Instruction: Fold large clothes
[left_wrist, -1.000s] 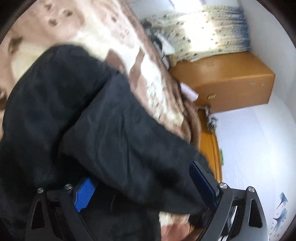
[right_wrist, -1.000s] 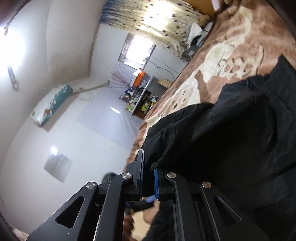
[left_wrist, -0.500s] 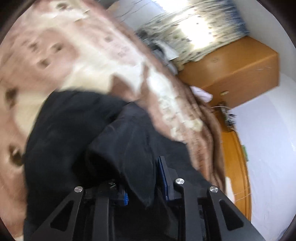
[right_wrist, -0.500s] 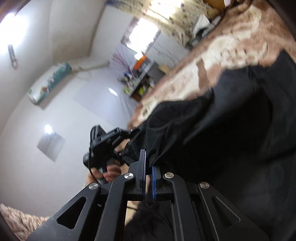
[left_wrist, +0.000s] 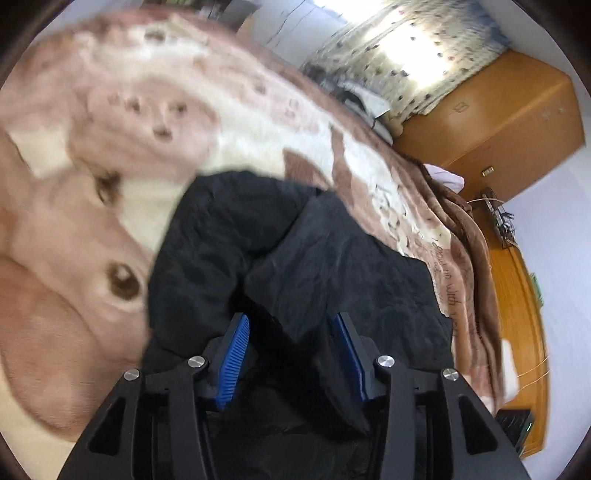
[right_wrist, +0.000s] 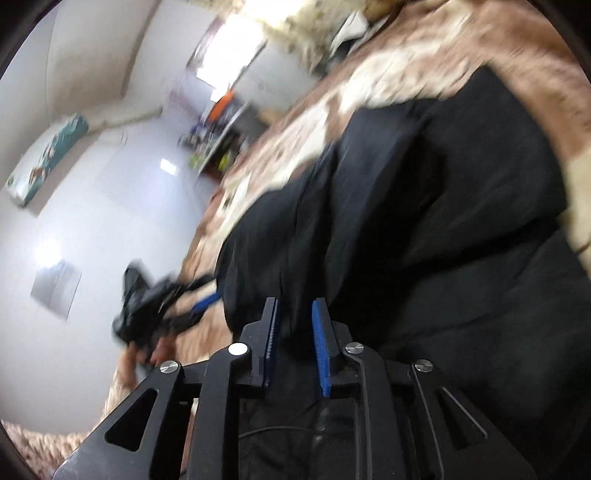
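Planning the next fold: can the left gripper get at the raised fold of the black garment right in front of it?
Probably yes. The left gripper has its jaws opening, with the black garment directly ahead on the brown blanket; dark cloth reaches between the pads, and nothing else blocks the way.

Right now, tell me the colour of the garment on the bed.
Black garment, plain; clearest in the left wrist view.

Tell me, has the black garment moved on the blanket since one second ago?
Yes. In the left wrist view the black garment now lies bunched lower, leaving more of the brown blanket bare above it.
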